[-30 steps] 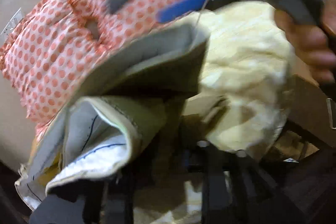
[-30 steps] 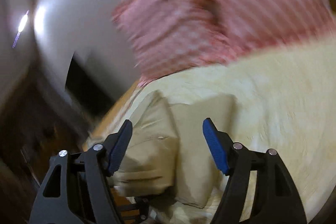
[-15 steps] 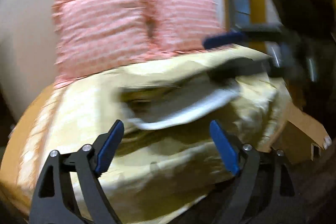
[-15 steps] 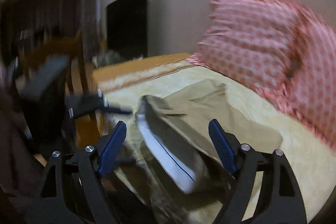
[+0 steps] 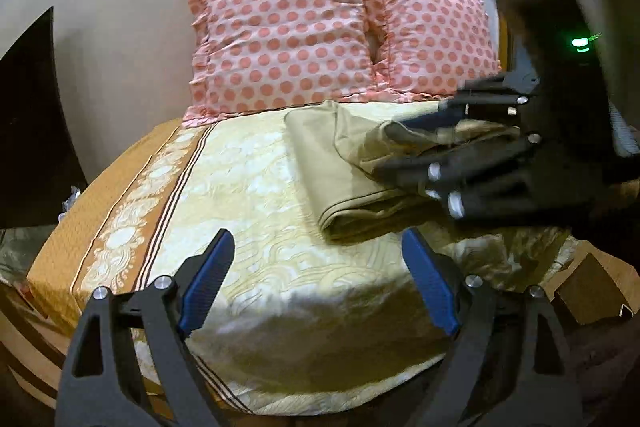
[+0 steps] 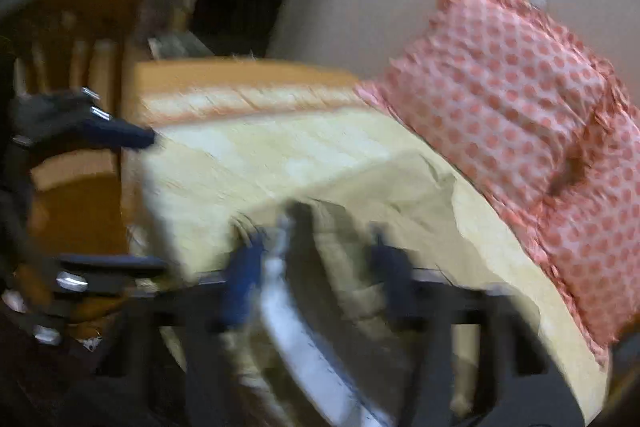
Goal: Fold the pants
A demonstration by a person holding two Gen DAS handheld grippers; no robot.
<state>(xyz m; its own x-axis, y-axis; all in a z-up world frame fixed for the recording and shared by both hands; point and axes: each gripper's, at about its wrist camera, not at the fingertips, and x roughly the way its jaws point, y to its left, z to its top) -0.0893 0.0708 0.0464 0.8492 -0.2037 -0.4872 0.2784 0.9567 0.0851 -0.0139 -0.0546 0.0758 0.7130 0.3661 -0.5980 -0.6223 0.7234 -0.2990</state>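
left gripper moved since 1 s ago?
Yes. The left gripper has backed off the pants: a second ago fabric filled its view; now the polka-dot pillows sit far behind and its open jaws are empty.

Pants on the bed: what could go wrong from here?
1. The right tool has the pants at one end only, so pulling may undo the fold.
2. The pants lie near the bed's front corner and could slide off.
3. The left tool is open and off the cloth, so nothing pins the stack.
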